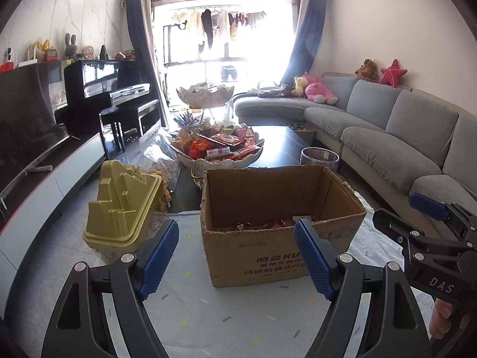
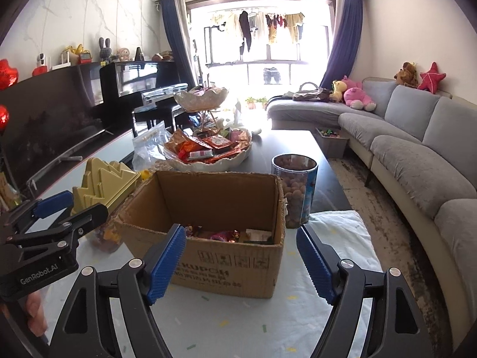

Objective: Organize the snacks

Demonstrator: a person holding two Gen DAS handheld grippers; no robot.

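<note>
An open cardboard box [image 1: 268, 250] [image 2: 220, 268] stands on a pale cloth just ahead of both grippers, with a few snack packets [image 1: 268, 224] [image 2: 223, 234] at its bottom. My left gripper [image 1: 237, 226] is open and empty in front of the box's near wall. Beside it, the right gripper [image 2: 240, 229] is also open and empty. Behind the box, a white scalloped bowl [image 1: 190, 162] [image 2: 190, 165] is heaped with red and orange packets [image 1: 220, 144] [image 2: 208, 146]. Each gripper shows at the edge of the other's view: the right [image 1: 408, 211], the left [image 2: 74, 208].
A yellow mountain-shaped lid [image 1: 125, 208] [image 2: 104, 185] tops a container left of the box. A clear jar of nuts [image 2: 295, 191] [image 1: 320, 156] stands at its right rear. A plastic bag [image 1: 158, 155] lies by the bowl. A grey sofa [image 2: 417, 155] runs along the right, a piano [image 1: 104, 89] at left.
</note>
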